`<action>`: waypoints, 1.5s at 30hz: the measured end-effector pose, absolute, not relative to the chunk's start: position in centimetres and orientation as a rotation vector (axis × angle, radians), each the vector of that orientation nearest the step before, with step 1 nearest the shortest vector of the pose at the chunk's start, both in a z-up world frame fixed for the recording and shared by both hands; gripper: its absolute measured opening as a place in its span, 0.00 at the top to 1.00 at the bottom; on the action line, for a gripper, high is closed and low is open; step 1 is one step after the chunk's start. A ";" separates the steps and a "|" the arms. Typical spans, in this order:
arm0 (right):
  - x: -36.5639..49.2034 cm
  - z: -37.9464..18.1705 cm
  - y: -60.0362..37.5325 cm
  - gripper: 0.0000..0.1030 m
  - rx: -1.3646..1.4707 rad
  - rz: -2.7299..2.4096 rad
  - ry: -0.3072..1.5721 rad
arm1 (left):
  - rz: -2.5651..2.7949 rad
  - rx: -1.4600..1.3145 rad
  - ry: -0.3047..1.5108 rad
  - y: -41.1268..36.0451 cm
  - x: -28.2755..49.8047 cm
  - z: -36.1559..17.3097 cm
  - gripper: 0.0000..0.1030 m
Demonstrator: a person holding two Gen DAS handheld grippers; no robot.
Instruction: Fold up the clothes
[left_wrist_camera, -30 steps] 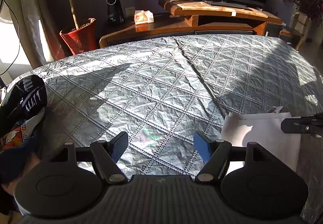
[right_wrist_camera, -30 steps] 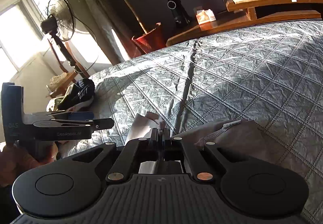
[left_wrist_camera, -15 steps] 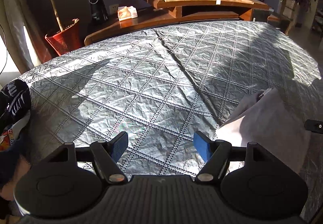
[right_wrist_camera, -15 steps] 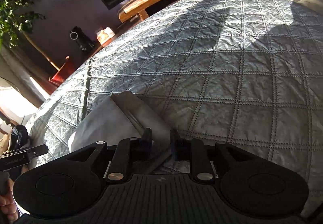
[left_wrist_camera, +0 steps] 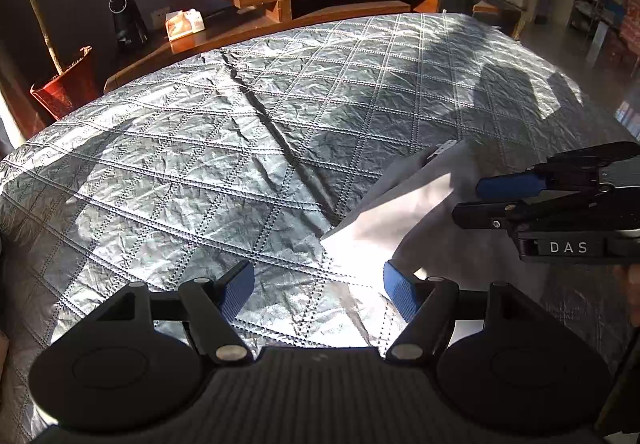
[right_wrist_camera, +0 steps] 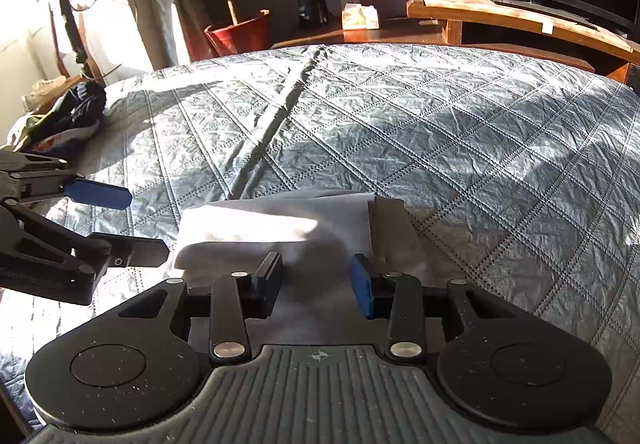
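Right wrist view shows the folded grey garment (right_wrist_camera: 280,228), soft and light I'd guess, best pinched along its folded edge, with right gripper (right_wrist_camera: 316,282) and left gripper (left_wrist_camera: 318,286) both spread, holding nothing.

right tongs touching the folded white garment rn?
Cannot tell. In the right wrist view the right tongs stand open over the folded white garment, but neither view shows a plain gap or contact at the fingertips.

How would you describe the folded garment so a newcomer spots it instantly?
Start with the wide grey quilted bedspread before the TV stand. At its near edge lies the folded garment, pale and smooth. Unlike the dark clothes pile far left, it sits alone.
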State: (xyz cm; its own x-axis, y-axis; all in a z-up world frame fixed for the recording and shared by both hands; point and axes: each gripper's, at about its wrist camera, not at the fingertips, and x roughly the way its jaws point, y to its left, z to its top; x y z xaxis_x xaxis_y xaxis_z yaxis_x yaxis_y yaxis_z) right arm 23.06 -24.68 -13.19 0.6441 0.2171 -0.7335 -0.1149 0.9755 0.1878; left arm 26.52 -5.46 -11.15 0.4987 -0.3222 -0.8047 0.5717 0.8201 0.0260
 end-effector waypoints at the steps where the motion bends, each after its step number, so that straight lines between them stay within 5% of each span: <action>1: 23.0 -13.3 -24.9 0.48 0.129 0.183 0.853 | -0.562 0.312 0.896 -5.9 26.4 -11.2 0.34; 11: 22.3 -13.1 -25.2 0.44 -0.050 0.125 0.854 | -0.590 0.378 0.913 -9.4 26.3 -12.8 0.34; 16: 22.3 -12.8 -30.6 0.42 0.155 0.133 0.874 | -0.590 0.376 0.918 -9.5 26.5 -13.2 0.32; 20: 23.4 -13.3 -32.0 0.27 0.233 0.265 0.939 | -0.586 0.380 0.915 -9.6 26.5 -13.5 0.26; 27: 25.8 -13.9 -31.1 0.16 0.176 0.479 1.006 | -0.581 0.363 0.916 -9.2 26.6 -13.8 0.21; 30: 26.7 -14.0 -30.8 0.39 0.206 0.554 1.022 | -0.579 0.376 0.907 -9.2 26.5 -13.8 0.19; 32: 27.3 -14.2 -31.7 0.65 0.264 0.556 1.054 | -0.575 0.375 0.907 -9.1 26.6 -13.9 0.16; 38: 28.0 -15.2 -33.5 0.76 0.342 0.653 1.119 | -0.575 0.367 0.907 -8.9 26.6 -14.1 0.14; 40: 28.1 -14.7 -32.8 0.70 0.281 0.665 1.116 | -0.574 0.364 0.909 -8.9 26.7 -14.1 0.12; 43: 28.7 -14.7 -32.3 0.37 0.324 0.719 1.107 | -0.575 0.374 0.906 -9.0 26.7 -14.2 0.12; 45: 28.9 -14.6 -31.9 0.31 0.318 0.748 1.092 | -0.576 0.390 0.895 -9.2 26.5 -14.2 0.12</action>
State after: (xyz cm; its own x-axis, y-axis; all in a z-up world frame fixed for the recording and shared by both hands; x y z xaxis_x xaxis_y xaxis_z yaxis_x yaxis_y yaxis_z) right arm 28.89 -31.85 -14.60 0.2512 0.6857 -0.6831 -0.3887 0.7178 0.5776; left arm 26.50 -9.17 -14.18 0.4915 -0.3038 -0.8162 0.6172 0.7827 0.0802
